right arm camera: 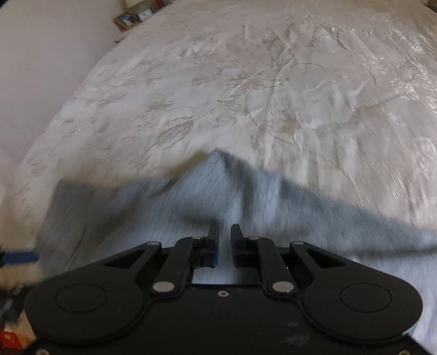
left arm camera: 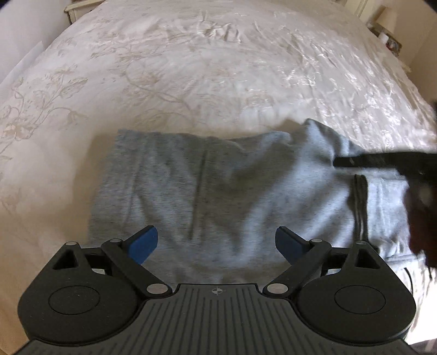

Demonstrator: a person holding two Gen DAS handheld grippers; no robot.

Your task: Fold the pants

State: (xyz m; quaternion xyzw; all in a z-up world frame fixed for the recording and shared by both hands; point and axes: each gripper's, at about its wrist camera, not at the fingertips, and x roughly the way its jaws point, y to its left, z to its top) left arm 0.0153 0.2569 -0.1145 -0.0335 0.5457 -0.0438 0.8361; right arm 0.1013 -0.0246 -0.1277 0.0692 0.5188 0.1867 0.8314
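Note:
The grey pants [left arm camera: 207,185] lie partly folded on the bed, with a dark side stripe at the right. My left gripper [left arm camera: 217,241] hovers over their near edge, jaws wide open and empty. My right gripper [right arm camera: 224,232] is shut on a fold of the grey pants [right arm camera: 245,196] and lifts it into a peak. In the left wrist view the right gripper [left arm camera: 338,161] shows as a dark blurred bar pinching the raised cloth at the right.
The bed [left arm camera: 191,76] has a white floral cover that stretches far beyond the pants. A nightstand with a lamp [left arm camera: 387,24] stands at the far right corner. A wall [right arm camera: 41,68] runs along the bed's left side.

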